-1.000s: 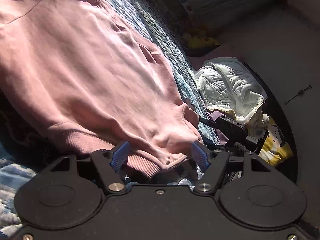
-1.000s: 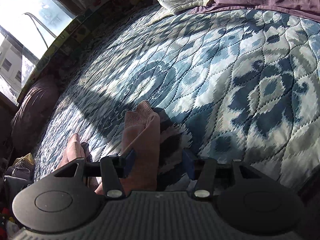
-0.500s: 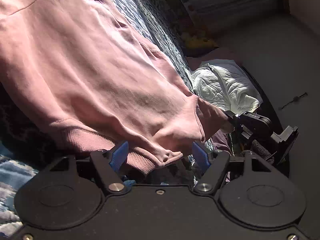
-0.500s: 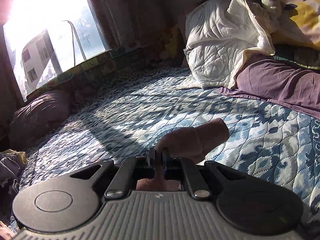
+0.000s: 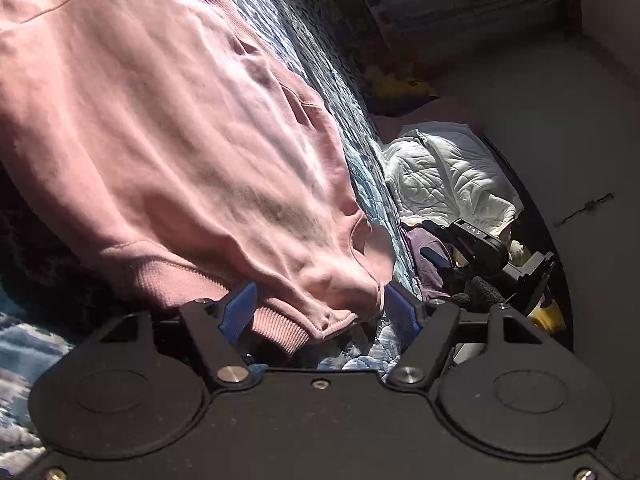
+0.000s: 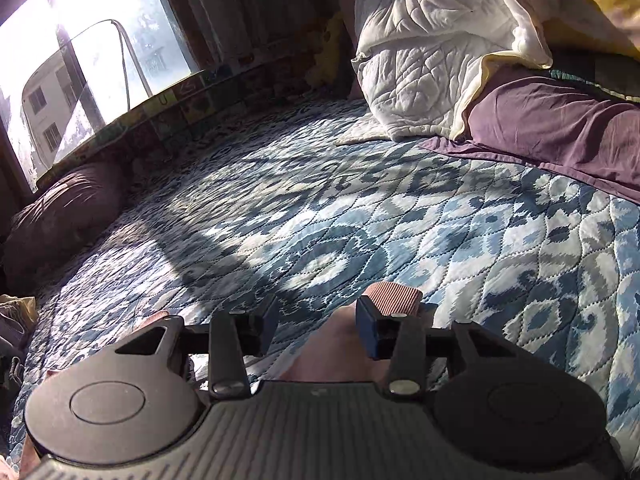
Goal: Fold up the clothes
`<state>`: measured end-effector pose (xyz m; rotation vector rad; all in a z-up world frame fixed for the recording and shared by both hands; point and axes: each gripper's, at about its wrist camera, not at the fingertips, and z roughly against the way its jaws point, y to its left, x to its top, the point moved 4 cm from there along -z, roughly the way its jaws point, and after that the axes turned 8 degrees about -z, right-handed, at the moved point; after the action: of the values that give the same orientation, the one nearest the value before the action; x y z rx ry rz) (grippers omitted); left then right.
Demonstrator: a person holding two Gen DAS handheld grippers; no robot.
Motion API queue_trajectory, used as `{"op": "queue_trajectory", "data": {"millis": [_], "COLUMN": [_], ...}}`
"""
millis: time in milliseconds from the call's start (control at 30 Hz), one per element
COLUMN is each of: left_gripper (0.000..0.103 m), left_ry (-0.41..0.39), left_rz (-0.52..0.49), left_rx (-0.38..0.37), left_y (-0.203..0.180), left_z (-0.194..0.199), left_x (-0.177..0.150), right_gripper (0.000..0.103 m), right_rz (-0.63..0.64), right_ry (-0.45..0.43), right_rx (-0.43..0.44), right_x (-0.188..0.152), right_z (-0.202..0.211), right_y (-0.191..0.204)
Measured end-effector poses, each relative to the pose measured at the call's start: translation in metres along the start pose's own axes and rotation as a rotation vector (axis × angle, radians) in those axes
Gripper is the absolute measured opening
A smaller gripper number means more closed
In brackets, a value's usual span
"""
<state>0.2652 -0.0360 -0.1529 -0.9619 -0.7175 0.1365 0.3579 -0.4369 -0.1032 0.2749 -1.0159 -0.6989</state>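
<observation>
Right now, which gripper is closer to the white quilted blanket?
Right. The right gripper sits out along the bedspread toward the white quilted blanket; the left gripper hangs back at the pink sweatshirt hem.

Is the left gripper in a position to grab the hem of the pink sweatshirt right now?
Probably yes. The left gripper is open, and the ribbed hem of the pink sweatshirt lies right between its blue fingers, with nothing in between.
</observation>
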Motion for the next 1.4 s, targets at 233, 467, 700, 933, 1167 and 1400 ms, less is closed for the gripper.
{"op": "queue_trajectory", "data": {"millis": [233, 467, 700, 933, 1167, 1400], "left_gripper": [0.070, 0.070, 0.070, 0.070, 0.070, 0.070], "left_ry": [0.003, 0.007, 0.006, 0.010, 0.001, 0.006], "left_rz": [-0.002, -0.020, -0.016, -0.032, -0.029, -0.036], "left_rx": [0.002, 0.010, 0.005, 0.008, 0.000, -0.014], "left_y": [-0.001, -0.001, -0.001, -0.002, -0.003, -0.007], "left_z": [-0.002, -0.005, -0.006, -0.008, -0.009, -0.011], "left_x": [0.002, 0.001, 0.002, -0.001, -0.001, -0.001], "right_gripper": [0.044, 0.034, 0.008, 0.009, 0.025, 0.025], "right_rz": [-0.259, -0.367, -0.325, -0.165, 0.026, 0.258], "right_ry": [0.092, 0.124, 0.053, 0.160, 0.032, 0.149], "right_rx": [-0.056, -0.012, 0.016, -0.129, -0.220, 0.187], "right_x": [-0.009, -0.014, 0.019, 0.031, 0.022, -0.041], "right_z": [-0.033, -0.058, 0.002, -0.012, 0.012, 0.045], "right_y": [-0.059, -0.067, -0.055, -0.071, -0.055, 0.021]}}
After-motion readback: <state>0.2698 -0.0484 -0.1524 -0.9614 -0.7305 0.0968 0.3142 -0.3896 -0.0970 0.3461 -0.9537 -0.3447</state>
